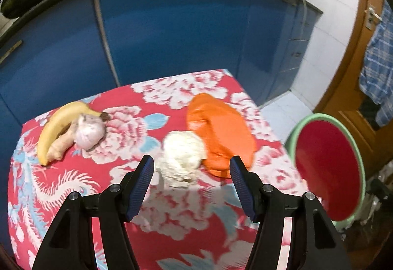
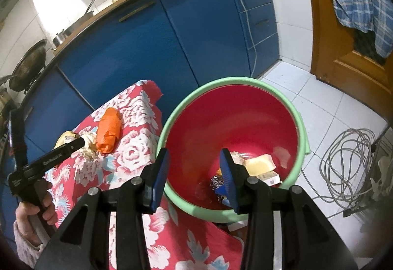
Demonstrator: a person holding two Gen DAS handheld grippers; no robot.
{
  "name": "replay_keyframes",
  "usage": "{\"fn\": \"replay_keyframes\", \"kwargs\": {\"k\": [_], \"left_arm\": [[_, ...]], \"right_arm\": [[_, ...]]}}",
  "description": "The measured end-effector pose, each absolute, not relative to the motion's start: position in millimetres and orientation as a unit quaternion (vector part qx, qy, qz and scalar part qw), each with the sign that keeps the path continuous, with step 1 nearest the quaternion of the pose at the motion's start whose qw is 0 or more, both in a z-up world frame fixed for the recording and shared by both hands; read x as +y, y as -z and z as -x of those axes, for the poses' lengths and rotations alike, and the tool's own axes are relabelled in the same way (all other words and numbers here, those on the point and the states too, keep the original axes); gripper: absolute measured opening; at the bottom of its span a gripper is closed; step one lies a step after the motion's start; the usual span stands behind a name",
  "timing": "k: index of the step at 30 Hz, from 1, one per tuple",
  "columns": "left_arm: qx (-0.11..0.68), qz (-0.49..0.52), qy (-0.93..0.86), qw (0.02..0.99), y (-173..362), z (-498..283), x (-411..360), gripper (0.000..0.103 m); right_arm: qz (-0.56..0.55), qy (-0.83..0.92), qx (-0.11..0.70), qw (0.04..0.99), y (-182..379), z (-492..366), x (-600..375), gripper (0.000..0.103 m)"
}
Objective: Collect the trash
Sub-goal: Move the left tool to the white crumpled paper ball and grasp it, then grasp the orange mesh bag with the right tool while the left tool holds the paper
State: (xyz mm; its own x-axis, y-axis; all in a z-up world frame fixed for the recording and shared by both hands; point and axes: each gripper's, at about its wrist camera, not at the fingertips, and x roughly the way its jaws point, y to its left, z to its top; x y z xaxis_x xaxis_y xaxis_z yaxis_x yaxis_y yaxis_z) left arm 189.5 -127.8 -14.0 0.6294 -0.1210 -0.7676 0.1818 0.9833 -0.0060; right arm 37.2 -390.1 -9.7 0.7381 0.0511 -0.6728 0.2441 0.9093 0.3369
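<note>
The left gripper (image 1: 192, 166) hangs over a table covered in a red floral cloth (image 1: 73, 196), its jaws standing apart with nothing pressed between the blue pads. A crumpled white tissue (image 1: 183, 157) lies on the cloth straight ahead at twelve o'clock from the fingertips, in line with the gap but beyond it, untouched. An orange wrapper (image 1: 221, 130) sits at about one o'clock, touching the tissue's far right side. At ten o'clock, well apart, a banana (image 1: 59, 122), a piece of ginger (image 1: 57, 148) and a garlic bulb (image 1: 88, 132) rest together. A red bin with a green rim (image 1: 326, 166) stands off the table edge at three o'clock. From the right wrist view, the right gripper (image 2: 194, 162) is held above that bin (image 2: 235, 117), jaws parted and holding nothing; scraps of trash (image 2: 260, 166) lie at the bin's bottom, seen past the right finger at about one o'clock. At nine o'clock a hand (image 2: 36, 211) holds the left gripper's handle, whose tip reaches the tissue (image 2: 91, 144) beside the orange wrapper (image 2: 109, 132).
</note>
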Motion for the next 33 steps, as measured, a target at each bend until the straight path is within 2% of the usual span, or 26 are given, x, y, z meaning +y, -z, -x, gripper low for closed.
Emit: {"fn": "replay_keyframes", "kwargs": {"k": [6,15,17,18,19,22,33], "left_arm": [[0.431,-0.04,0.064,0.899,32,-203,-117,0.066],[0.446,0.007,0.078,0.892,51,-217,-101,0.065],[0.445,0.014,0.083,0.891,54,-218,-99,0.055],[0.447,0.016,0.085,0.891,55,-218,-98,0.044],[0.447,0.017,0.085,0.89,56,-219,-97,0.038],[0.44,0.028,0.085,0.894,57,-217,-91,0.031],[0.434,0.084,0.051,0.895,60,-215,-62,0.03]], "right_arm": [[-0.192,0.038,0.358,0.913,0,-52,-375,0.046],[-0.174,0.015,0.374,0.911,0,-87,-344,0.046],[-0.165,0.009,0.379,0.911,2,-96,-334,0.046],[-0.161,0.007,0.38,0.911,2,-99,-331,0.046],[-0.157,0.003,0.382,0.911,3,-103,-325,0.046],[-0.147,-0.007,0.391,0.908,6,-117,-310,0.046],[-0.122,-0.033,0.413,0.902,23,-158,-264,0.048]]}}
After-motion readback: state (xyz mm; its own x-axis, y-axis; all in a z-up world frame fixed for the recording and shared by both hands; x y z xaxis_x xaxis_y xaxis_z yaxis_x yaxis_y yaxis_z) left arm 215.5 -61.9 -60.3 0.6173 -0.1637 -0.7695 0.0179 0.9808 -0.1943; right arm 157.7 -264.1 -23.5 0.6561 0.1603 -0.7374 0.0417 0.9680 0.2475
